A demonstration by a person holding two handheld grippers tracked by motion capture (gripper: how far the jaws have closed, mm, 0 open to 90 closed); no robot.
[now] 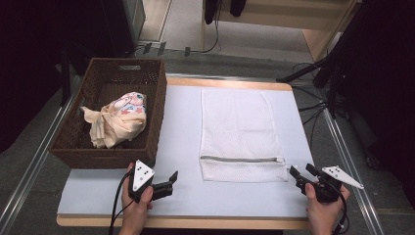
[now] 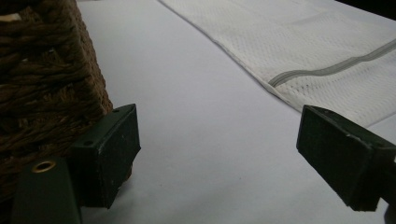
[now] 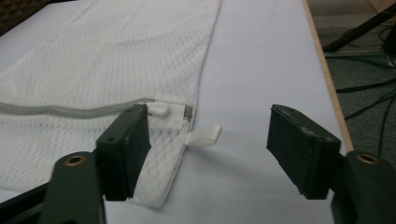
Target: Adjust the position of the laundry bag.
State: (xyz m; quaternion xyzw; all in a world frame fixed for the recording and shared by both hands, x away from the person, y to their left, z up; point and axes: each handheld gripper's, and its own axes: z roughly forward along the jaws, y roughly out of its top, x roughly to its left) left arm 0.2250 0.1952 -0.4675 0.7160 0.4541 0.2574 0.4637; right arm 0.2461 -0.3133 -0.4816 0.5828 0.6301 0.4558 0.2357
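A white mesh laundry bag [image 1: 237, 132] lies flat in the middle of the table, its grey zipper [image 1: 242, 159] running across near the front end. The zipper pull [image 3: 159, 109] and a white tab [image 3: 204, 135] sit at the bag's right front corner. A bundled cream cloth with a coloured print [image 1: 120, 120] rests in the brown wicker basket [image 1: 156, 107] at the left. My left gripper [image 1: 172, 177] stands open on the table just in front of the basket, nothing between its jaws. My right gripper [image 1: 301, 172] is open beside the bag's right front corner [image 3: 154, 186].
The table has a pale lilac top [image 1: 181, 127] with a wooden edge [image 1: 195, 223]. Metal rails [image 1: 350, 161] run along both sides. Cables and stand legs [image 1: 313, 73] lie on the floor at the back right. The basket's wall [image 2: 42, 79] is close to my left gripper's left jaw.
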